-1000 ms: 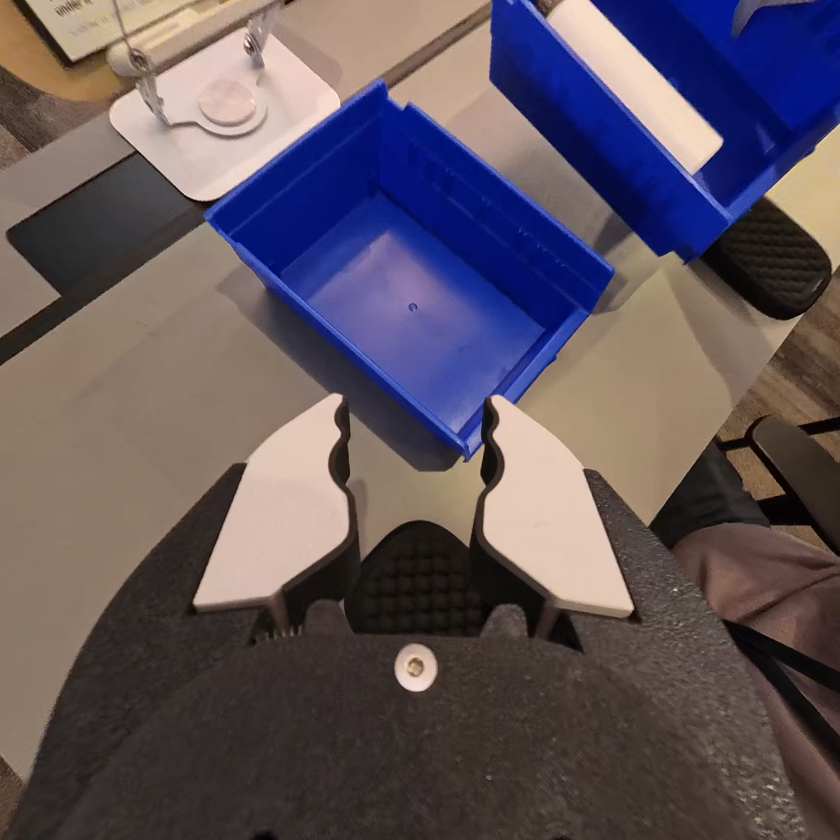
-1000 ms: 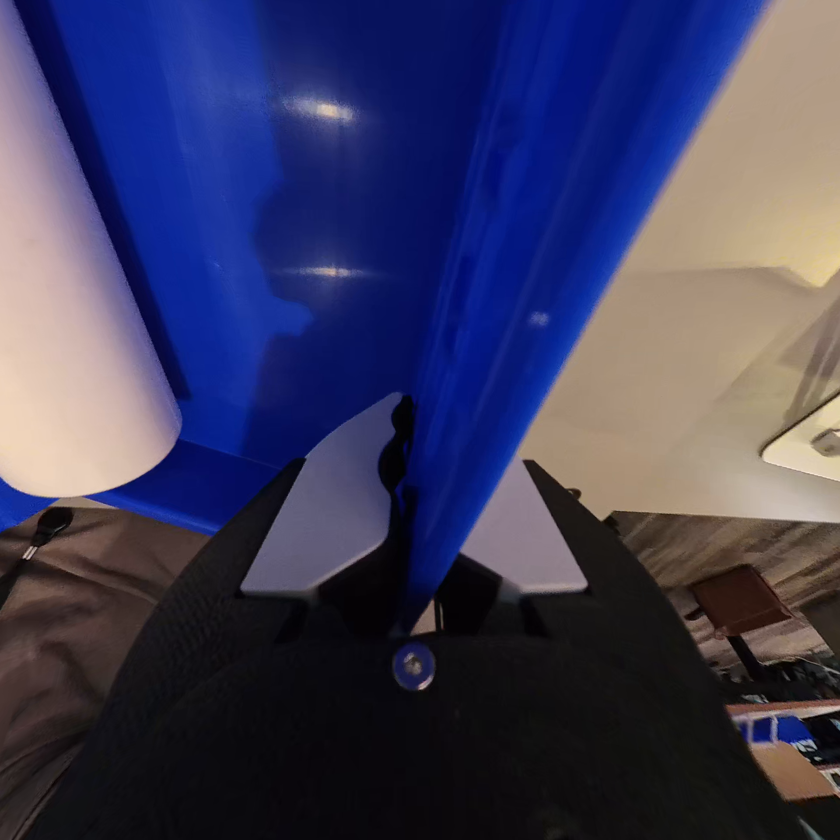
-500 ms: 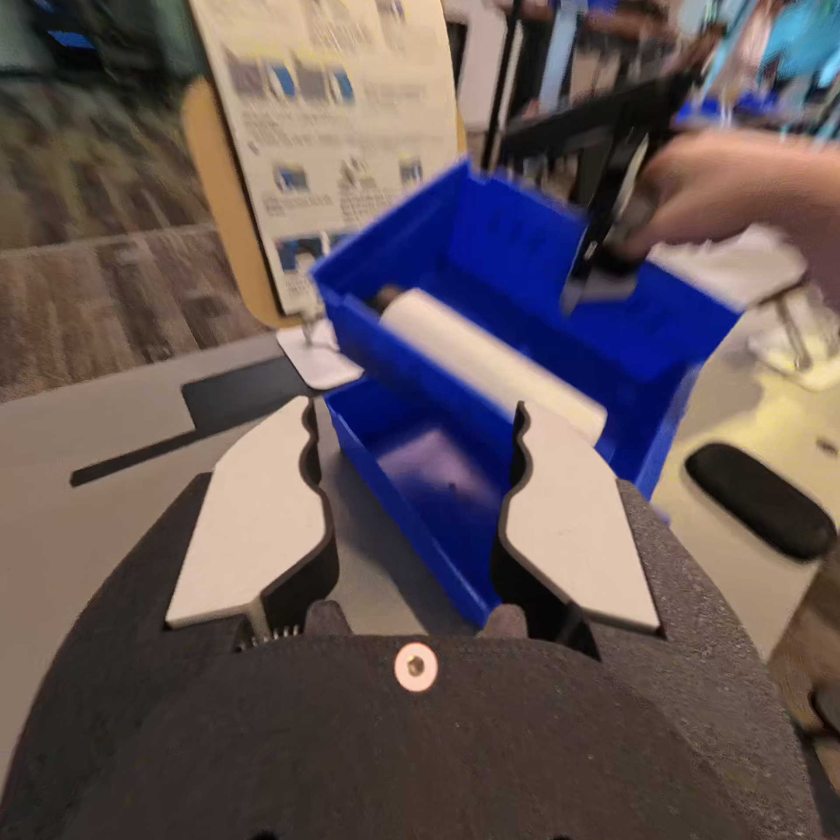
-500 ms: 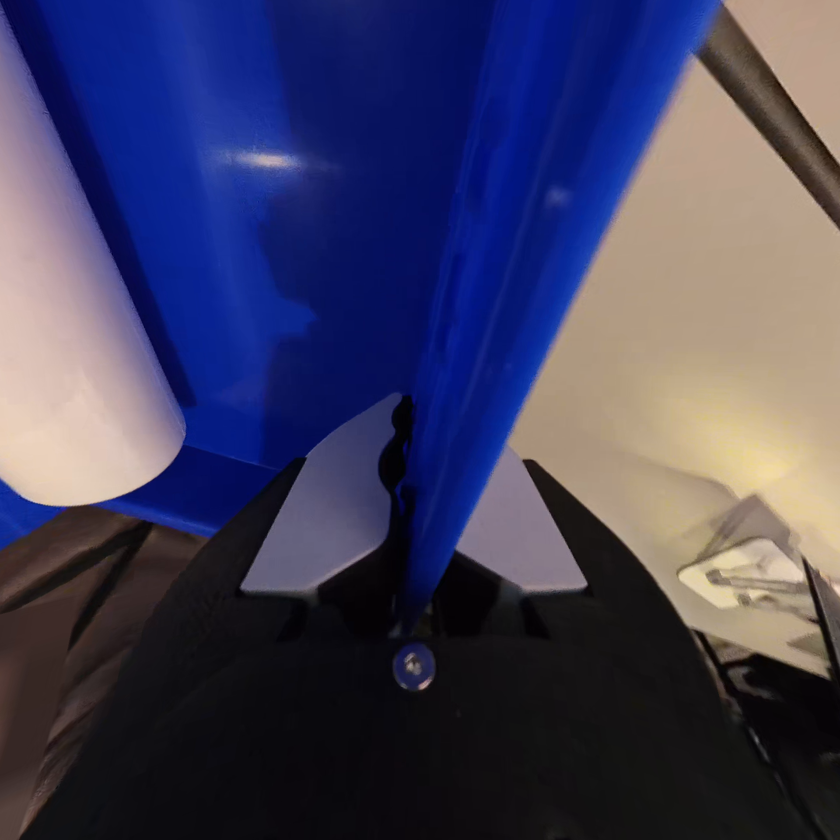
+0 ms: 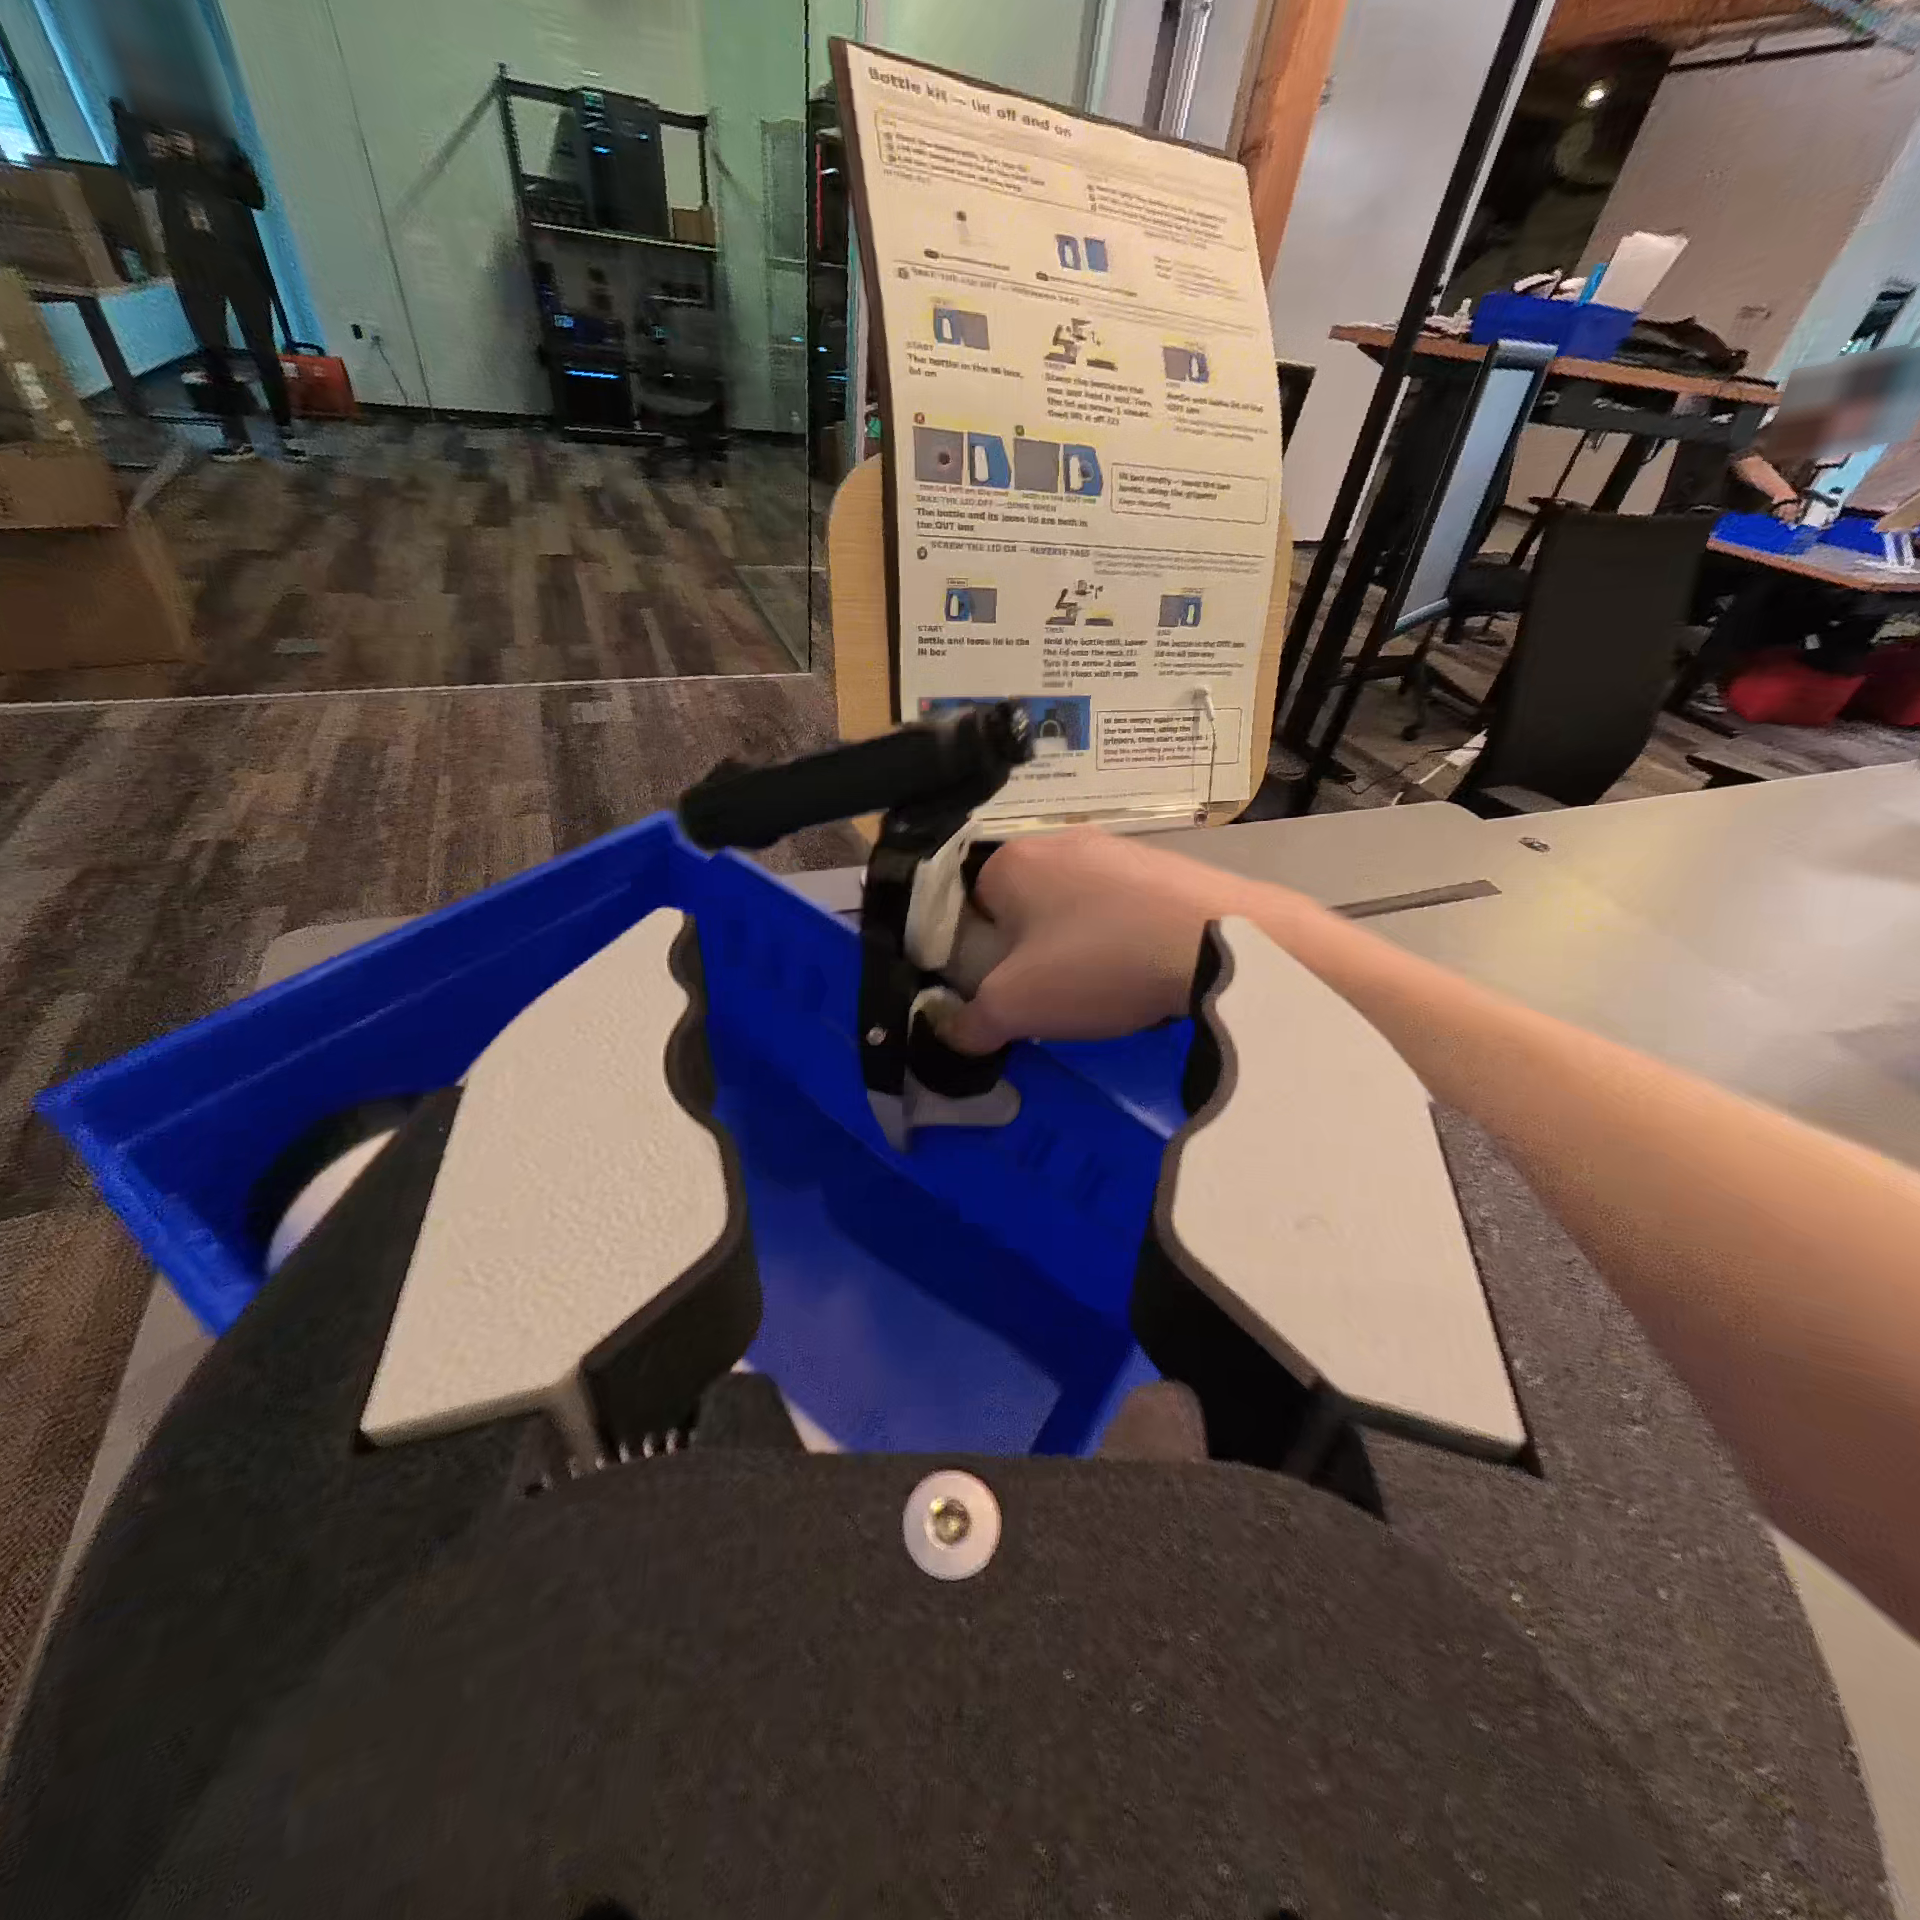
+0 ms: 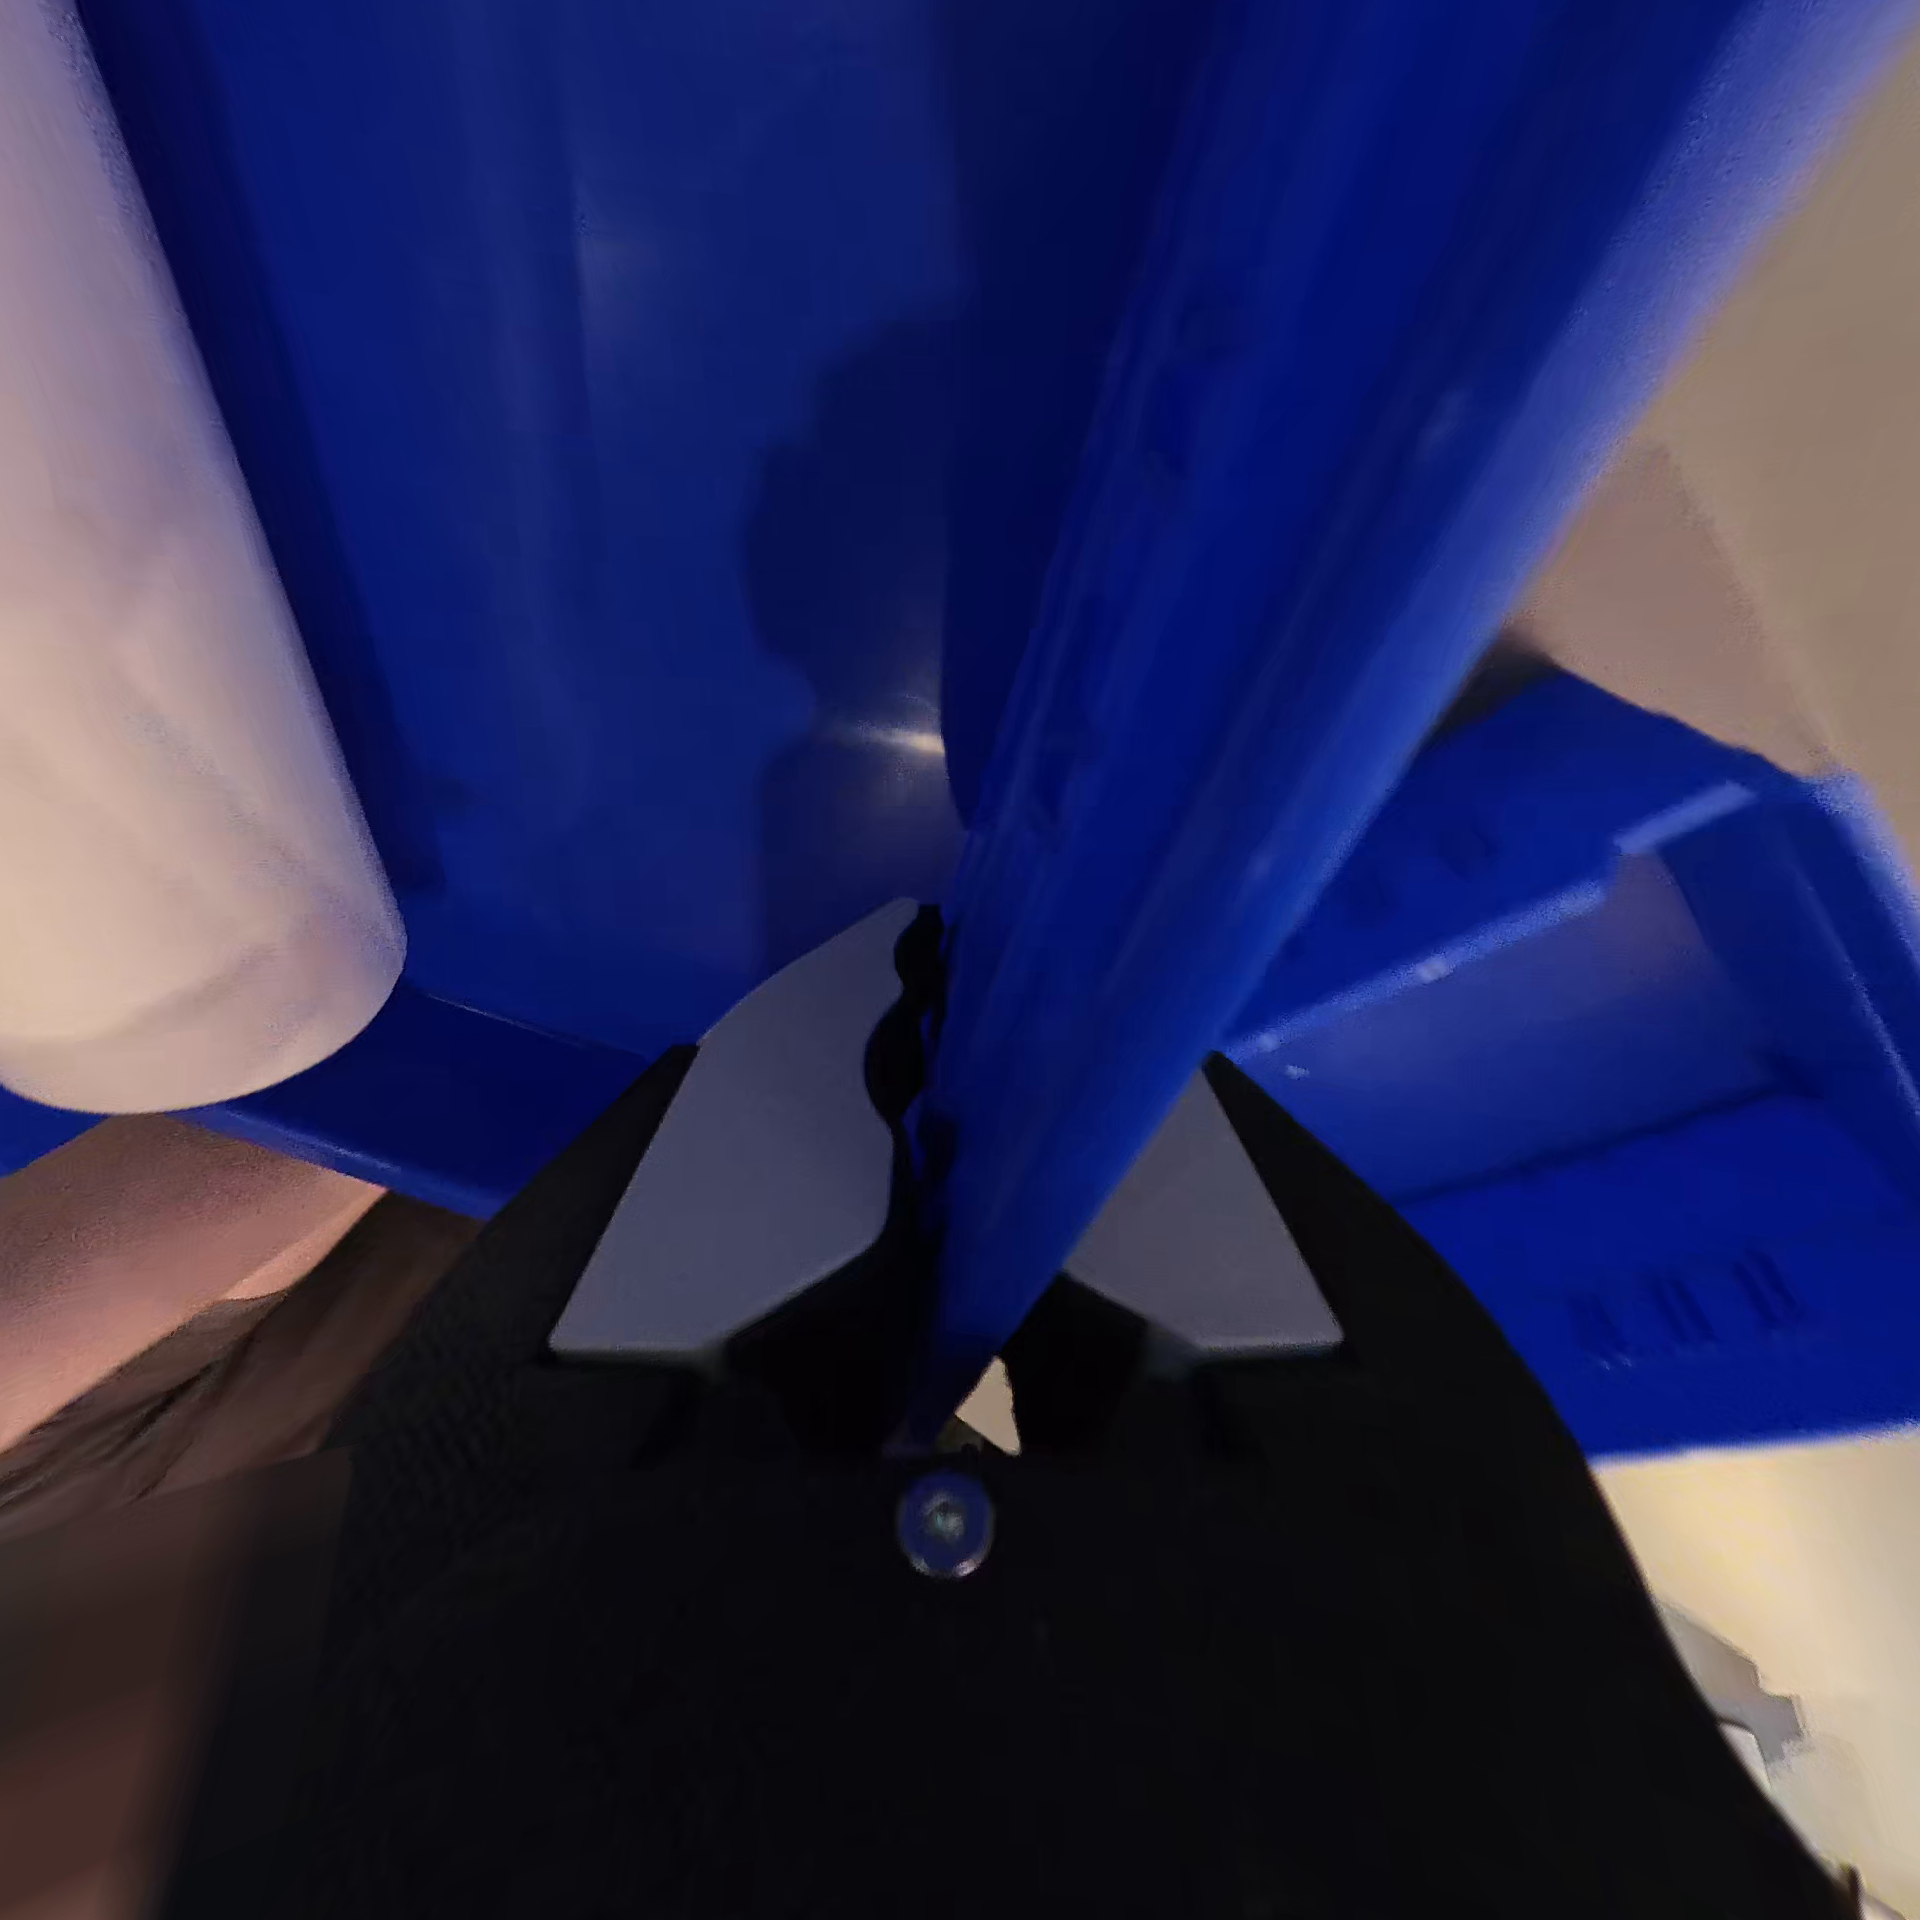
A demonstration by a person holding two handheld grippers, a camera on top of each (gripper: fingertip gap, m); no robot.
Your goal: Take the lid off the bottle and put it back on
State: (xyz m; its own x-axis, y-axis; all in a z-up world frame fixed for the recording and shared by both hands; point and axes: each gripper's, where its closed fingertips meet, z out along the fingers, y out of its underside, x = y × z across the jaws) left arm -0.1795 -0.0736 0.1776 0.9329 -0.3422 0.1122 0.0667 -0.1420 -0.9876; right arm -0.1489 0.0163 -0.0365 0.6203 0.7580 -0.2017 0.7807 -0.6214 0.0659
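Observation:
A white bottle (image 6: 156,727) lies on its side in a blue bin (image 6: 623,468). My right gripper (image 6: 935,935) is shut on that bin's side wall and holds it. In the left wrist view the right gripper (image 5: 914,1101) clamps the wall from above, and the bottle (image 5: 301,1216) shows only as a white end with a dark part beside it, behind my left finger (image 5: 571,1174). My left gripper (image 5: 940,935) is open and empty, in front of the bins. A second blue bin (image 6: 1558,1039) stands right beside the held one; it also shows between my left fingers (image 5: 914,1351).
A person's hand and forearm (image 5: 1558,1143) reach in from the right over the grey table (image 5: 1610,935). A printed instruction sheet (image 5: 1060,436) stands on a holder behind the bins. Desks and chairs are at the far right, shelving and a standing person at the far left.
The left gripper has tilted up from looking down at the table to looking level, and its jaws have spread wider. The right gripper has carried the bin with the bottle down beside the second bin.

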